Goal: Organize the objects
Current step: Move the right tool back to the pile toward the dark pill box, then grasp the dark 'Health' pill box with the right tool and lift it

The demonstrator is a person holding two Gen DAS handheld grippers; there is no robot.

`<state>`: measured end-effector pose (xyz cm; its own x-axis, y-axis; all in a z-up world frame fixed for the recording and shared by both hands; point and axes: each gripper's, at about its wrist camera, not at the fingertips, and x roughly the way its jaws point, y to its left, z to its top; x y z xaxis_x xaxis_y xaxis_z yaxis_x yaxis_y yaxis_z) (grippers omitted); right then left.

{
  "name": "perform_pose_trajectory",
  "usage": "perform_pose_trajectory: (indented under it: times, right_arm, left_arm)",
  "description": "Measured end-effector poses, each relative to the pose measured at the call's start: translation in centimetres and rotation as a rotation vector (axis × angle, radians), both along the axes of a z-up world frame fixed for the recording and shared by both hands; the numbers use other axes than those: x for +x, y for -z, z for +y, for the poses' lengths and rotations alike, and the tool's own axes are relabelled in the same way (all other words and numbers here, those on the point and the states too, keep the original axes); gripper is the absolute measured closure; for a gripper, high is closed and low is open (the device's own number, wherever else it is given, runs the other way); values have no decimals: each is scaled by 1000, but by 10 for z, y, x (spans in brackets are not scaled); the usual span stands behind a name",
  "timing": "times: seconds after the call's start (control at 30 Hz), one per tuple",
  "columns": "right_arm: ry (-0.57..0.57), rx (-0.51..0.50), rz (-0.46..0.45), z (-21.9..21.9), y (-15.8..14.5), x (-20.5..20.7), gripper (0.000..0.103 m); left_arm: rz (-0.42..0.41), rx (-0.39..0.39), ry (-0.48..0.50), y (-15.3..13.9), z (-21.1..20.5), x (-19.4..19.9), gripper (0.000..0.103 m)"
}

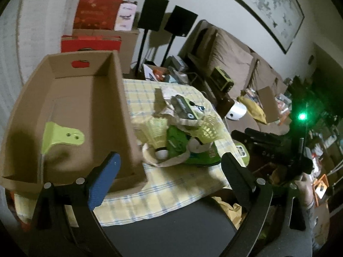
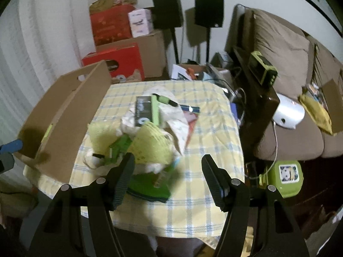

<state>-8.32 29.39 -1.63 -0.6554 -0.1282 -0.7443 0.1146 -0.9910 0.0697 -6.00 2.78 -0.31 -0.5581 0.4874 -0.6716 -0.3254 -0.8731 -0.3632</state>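
Both hand-held grippers are hanging over the near edge of the tabletop (image 2: 193, 209) with its yellow checked cloth. The left hand-held gripper (image 1: 171, 167) is sitting with its jaws wide apart, nothing between them, and the right hand-held gripper (image 2: 169, 171) is gaping too, also empty. Just past them a messy pile (image 2: 150, 132) is lying mid-table: yellow shuttlecocks (image 1: 157, 132), green packets, a dark box on crumpled cloth. To the left, an open cardboard box (image 1: 120, 98) is sitting with a lime-green bracket (image 1: 62, 138) lying inside. Far back, speakers (image 2: 168, 10) are standing by the wall.
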Motion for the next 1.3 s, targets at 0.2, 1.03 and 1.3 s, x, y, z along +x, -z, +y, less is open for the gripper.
perform_pose_trajectory:
  times: [0.2, 1.03, 1.3]
  right_arm:
    - [30, -11, -3, 19, 5, 1, 37]
    - [-125, -27, -49, -19, 0, -115, 37]
    - [-202, 2, -138, -45, 24, -155, 37]
  left_arm:
    - [-8, -16, 3, 0, 20, -13, 9]
    - [-81, 9, -31, 8, 37, -81, 9]
    - [-93, 2, -36, 11, 32, -88, 9]
